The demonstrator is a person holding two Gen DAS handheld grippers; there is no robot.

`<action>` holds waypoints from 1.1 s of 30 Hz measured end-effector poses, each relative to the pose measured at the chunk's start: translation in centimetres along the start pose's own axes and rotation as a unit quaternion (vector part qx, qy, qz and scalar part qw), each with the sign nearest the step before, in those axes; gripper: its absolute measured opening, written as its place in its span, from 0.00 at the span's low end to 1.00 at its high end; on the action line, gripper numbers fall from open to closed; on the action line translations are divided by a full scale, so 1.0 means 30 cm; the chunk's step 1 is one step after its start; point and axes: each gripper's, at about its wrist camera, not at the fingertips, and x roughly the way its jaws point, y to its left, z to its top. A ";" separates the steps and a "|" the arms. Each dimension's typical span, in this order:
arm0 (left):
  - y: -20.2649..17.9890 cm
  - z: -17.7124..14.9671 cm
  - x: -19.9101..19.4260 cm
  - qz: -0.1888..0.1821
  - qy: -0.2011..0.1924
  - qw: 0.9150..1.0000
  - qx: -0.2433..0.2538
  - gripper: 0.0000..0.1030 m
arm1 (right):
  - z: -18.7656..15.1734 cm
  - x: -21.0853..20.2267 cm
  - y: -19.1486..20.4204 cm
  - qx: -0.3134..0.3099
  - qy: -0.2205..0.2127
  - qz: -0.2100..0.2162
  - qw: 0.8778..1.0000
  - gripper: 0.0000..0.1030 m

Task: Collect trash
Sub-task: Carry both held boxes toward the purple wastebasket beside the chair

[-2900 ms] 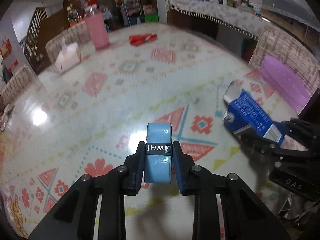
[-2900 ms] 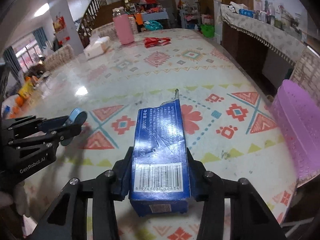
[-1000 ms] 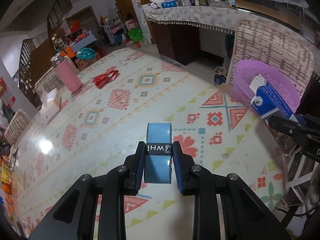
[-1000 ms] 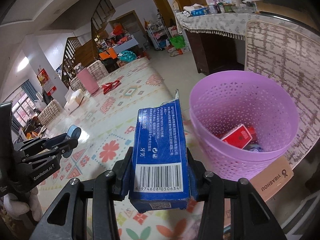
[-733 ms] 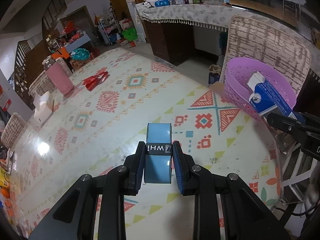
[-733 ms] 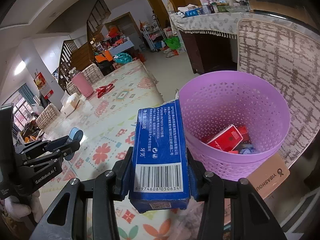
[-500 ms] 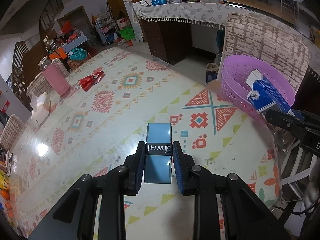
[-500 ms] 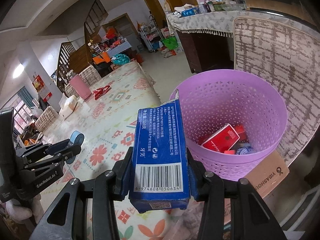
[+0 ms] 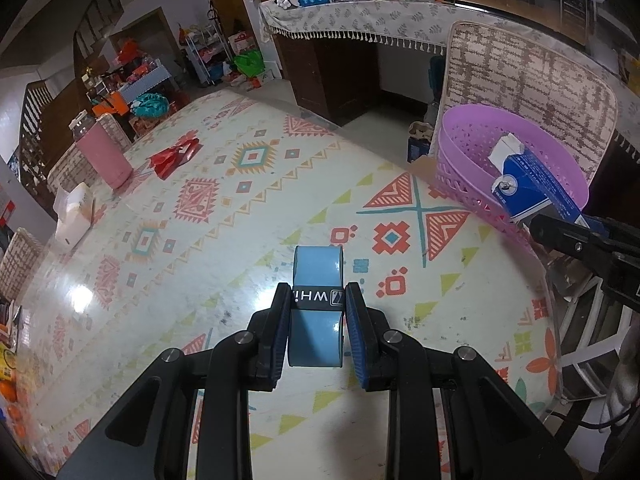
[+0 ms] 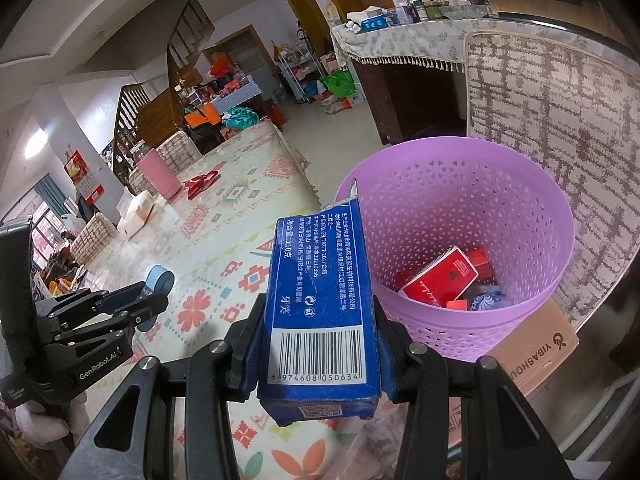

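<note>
Dim, cool indoor light. Bright glare patch on the glossy tabletop at left. Strong fisheye bending, dark vignetted corners; sharp centres.

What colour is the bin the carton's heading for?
Light purple, with a perforated wall: the bin shows best in the right wrist view.

Blue carton, lilac perforated basket, light-blue roll, geometric-patterned tablecloth
</note>
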 end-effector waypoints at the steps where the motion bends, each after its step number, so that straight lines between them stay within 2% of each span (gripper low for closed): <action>1: -0.001 0.001 0.000 0.000 0.000 1.000 0.000 0.25 | 0.000 -0.001 0.001 -0.001 0.000 0.000 1.000 0.49; 19: -0.028 0.036 0.002 -0.007 -0.002 1.000 0.001 0.25 | 0.012 -0.032 -0.029 0.014 -0.010 0.005 1.000 0.49; 33: -0.083 0.090 0.021 -0.020 -0.004 1.000 0.011 0.25 | 0.057 -0.072 -0.103 0.025 -0.024 -0.009 0.999 0.49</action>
